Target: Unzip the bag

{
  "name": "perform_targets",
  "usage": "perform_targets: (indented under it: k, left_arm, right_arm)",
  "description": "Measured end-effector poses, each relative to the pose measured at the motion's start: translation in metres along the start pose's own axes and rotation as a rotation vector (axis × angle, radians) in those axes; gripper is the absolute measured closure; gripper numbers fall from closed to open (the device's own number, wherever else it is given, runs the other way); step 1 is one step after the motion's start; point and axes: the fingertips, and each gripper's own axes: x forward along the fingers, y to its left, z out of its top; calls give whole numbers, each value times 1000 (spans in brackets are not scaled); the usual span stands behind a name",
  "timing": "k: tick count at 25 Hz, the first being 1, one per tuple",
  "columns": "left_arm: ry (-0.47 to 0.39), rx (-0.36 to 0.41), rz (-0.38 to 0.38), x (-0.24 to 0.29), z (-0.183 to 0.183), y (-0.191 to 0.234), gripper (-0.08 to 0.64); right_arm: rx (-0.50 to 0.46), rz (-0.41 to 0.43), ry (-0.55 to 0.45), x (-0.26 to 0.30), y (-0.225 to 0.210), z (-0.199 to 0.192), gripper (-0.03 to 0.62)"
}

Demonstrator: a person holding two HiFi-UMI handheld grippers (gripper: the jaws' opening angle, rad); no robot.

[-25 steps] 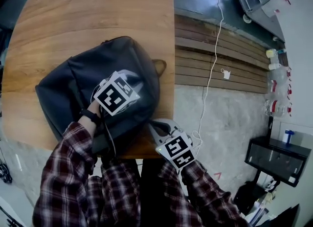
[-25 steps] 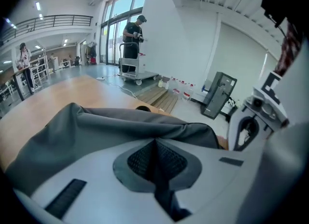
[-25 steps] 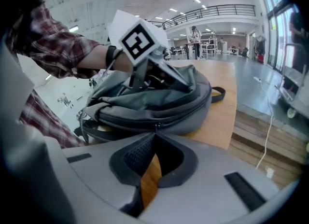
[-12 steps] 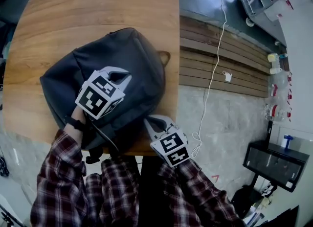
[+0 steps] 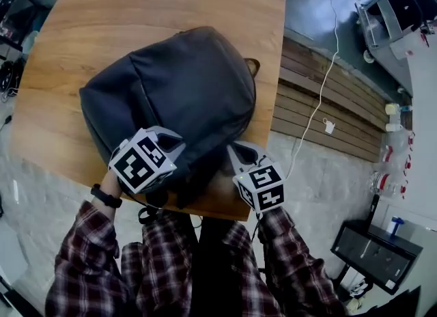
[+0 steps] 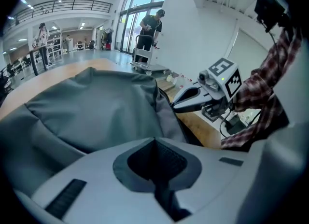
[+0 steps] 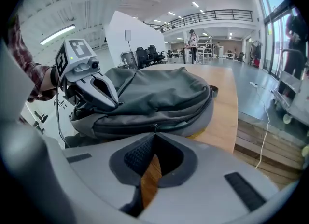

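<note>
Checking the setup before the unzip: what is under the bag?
The bag lies on a wooden table, close to its near edge. Bare wood shows beside it. The patch right beneath the bag is covered, so anything lying there cannot be seen.

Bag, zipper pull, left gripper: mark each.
Bag (image 5: 177, 83): head view, top panel.
Zipper pull (image 7: 155, 127): right gripper view, the pull itself.
Left gripper (image 7: 114, 102): right gripper view, tip end.

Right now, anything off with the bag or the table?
Nothing stands out. The bag lies flat on the wooden table, close to the person's edge, and the zip looks shut where it shows. The left tool and right tool are both closed and empty beside it.
</note>
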Motion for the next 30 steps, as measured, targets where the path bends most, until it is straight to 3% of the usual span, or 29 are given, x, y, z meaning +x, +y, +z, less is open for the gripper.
perform_targets:
  k: [10, 18, 24, 30]
  left_arm:
    - [-15, -21, 32, 15, -2, 7, 551]
    - [-40, -45, 52, 29, -8, 9, 551]
    - [-76, -45, 45, 25, -1, 8, 551]
    - [-242, -85, 220, -16, 16, 3, 551]
  right_arm:
    - [108, 6, 0, -9, 17, -14, 581]
    - [95, 203, 24, 10, 106, -32, 581]
    - [123, 219, 11, 5, 108, -30, 581]
    - [50, 158, -7, -23, 103, -19, 580]
